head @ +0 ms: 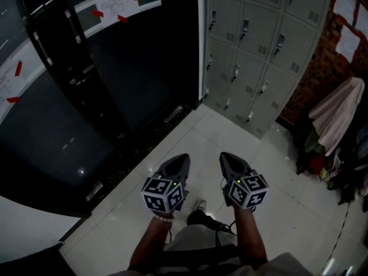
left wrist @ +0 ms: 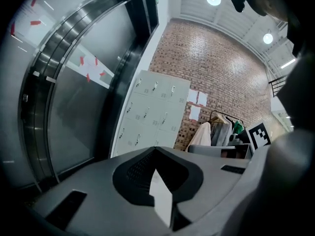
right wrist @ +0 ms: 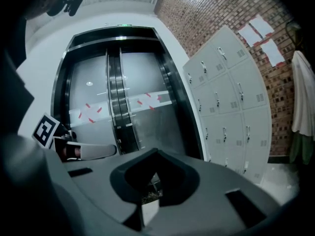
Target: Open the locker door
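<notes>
A bank of grey metal lockers [head: 253, 45] stands against the wall at the head view's upper right, several doors with small latches, all closed. It also shows in the left gripper view [left wrist: 152, 112] and the right gripper view [right wrist: 231, 97], still some way off. My left gripper [head: 179, 157] and right gripper [head: 227, 156] are held side by side over the white tiled floor, pointing toward the lockers. Both have their jaws together with nothing between them. Each gripper's own view shows its closed tips, the left gripper [left wrist: 155, 149] and the right gripper [right wrist: 156, 151].
Dark glass sliding doors [head: 86, 96] with a strip of red arrows fill the left side. A brick wall [head: 322, 68] with pinned papers [head: 348, 22] runs right of the lockers. A clothes rack with a beige garment [head: 336, 114] stands at the right on the white tile floor [head: 230, 131].
</notes>
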